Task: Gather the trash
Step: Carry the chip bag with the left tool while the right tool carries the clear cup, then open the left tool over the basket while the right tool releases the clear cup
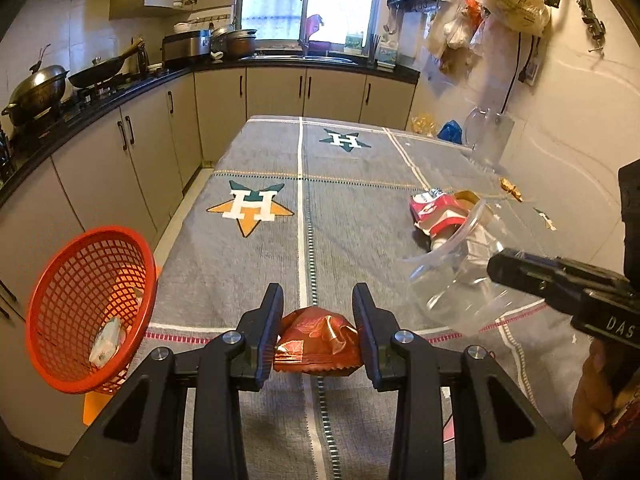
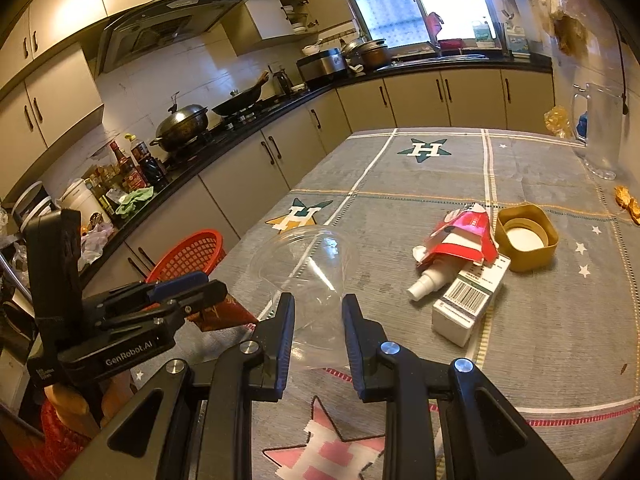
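Observation:
My left gripper (image 1: 318, 320) is shut on a crumpled red foil wrapper (image 1: 316, 344), held above the table's near edge. My right gripper (image 2: 318, 320) is shut on a clear plastic cup (image 2: 308, 260), lifted over the table; the cup also shows in the left wrist view (image 1: 452, 280). A red mesh basket (image 1: 86, 312) stands left of the table, tilted toward me, with a piece of trash inside. It also shows in the right wrist view (image 2: 192, 252). On the table lie a torn red-and-white carton (image 2: 464, 236), a white spray bottle (image 2: 426, 282) and a white box (image 2: 468, 300).
A tan square lid (image 2: 526, 238) lies by the carton. Orange wrappers (image 2: 628, 202) lie near the right edge. A clear glass jug (image 2: 600, 128) stands at the far right. The table has a grey cloth (image 1: 352, 200). Kitchen counters with pots run along the left and back.

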A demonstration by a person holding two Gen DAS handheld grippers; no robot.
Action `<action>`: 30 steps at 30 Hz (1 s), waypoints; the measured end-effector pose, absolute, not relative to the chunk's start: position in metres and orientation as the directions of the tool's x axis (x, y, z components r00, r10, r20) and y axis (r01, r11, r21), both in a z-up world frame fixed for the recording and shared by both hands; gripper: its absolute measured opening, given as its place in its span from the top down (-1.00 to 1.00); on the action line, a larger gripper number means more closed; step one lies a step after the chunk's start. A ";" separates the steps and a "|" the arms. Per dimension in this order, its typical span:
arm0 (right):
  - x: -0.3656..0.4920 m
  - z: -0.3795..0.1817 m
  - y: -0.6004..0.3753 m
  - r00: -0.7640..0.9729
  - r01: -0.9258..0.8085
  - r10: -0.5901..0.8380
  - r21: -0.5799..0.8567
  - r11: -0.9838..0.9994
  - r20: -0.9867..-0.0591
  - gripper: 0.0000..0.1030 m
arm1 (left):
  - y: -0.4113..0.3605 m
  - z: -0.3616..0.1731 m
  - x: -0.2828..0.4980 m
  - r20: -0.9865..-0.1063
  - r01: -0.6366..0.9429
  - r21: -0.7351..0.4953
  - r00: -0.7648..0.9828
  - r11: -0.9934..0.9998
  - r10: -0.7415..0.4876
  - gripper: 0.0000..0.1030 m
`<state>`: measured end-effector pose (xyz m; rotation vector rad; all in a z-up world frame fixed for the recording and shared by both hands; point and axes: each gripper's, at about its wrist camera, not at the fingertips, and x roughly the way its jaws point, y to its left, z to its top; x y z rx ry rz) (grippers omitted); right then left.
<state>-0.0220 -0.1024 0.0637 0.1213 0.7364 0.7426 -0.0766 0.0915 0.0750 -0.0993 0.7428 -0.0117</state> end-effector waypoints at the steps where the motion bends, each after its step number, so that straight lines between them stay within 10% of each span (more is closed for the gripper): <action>1: -0.022 0.064 -0.102 0.501 -0.573 0.654 0.350 0.741 -0.567 0.49 | 0.092 0.076 -0.077 -0.673 -0.024 -0.094 0.738 0.995 -0.046 0.33; 30: -0.003 0.093 0.081 0.319 -0.701 0.730 0.367 0.611 -0.605 0.49 | 0.271 0.094 -0.103 -0.633 -0.318 -0.115 0.753 0.941 0.177 0.33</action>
